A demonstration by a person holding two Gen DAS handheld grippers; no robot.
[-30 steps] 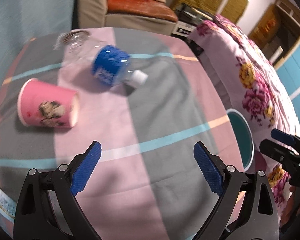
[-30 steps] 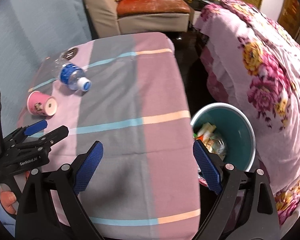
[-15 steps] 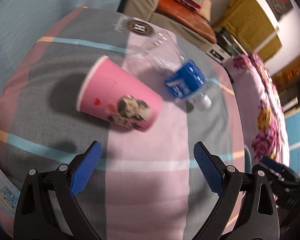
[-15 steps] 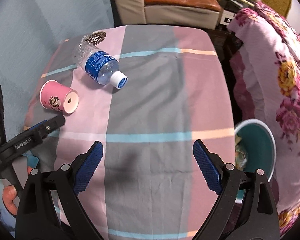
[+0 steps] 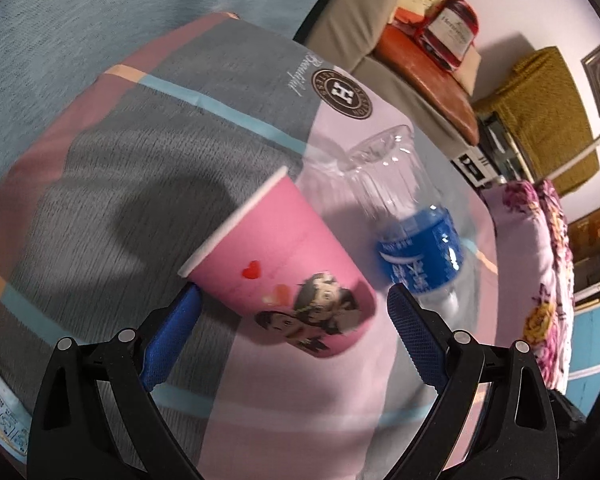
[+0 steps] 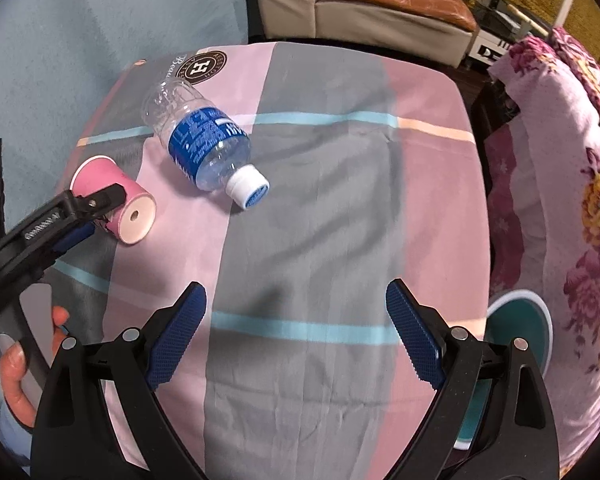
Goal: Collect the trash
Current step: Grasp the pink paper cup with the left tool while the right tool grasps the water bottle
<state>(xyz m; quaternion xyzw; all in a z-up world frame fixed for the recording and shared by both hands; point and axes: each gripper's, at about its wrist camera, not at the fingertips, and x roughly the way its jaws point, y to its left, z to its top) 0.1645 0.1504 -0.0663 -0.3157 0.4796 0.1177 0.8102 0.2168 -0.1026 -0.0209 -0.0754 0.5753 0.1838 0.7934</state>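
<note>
A pink paper cup (image 5: pixel 276 268) lies on its side on the checked tablecloth (image 5: pixel 112 184). My left gripper (image 5: pixel 294 296) is open and straddles it, and the blue pads do not press on it. Just beyond lies a clear plastic bottle (image 5: pixel 416 256) with a blue label. In the right wrist view the cup (image 6: pixel 134 210) lies at the left, the left gripper (image 6: pixel 80 216) over it, and the bottle (image 6: pixel 204 148) has its white cap toward me. My right gripper (image 6: pixel 296 296) hangs open over bare cloth, nothing between its fingers.
A teal bin (image 6: pixel 516 320) stands on the floor past the table's right edge. Flowered pink bedding (image 6: pixel 560 160) lies to its right. A beige sofa with an orange cushion (image 6: pixel 380 0) stands behind the table. A hand (image 6: pixel 16 360) holds the left gripper.
My left gripper has rolled and closed in on the pink cup, which now lies between its fingers. My right gripper has moved left over the table, away from the bin, nearer the bottle.
</note>
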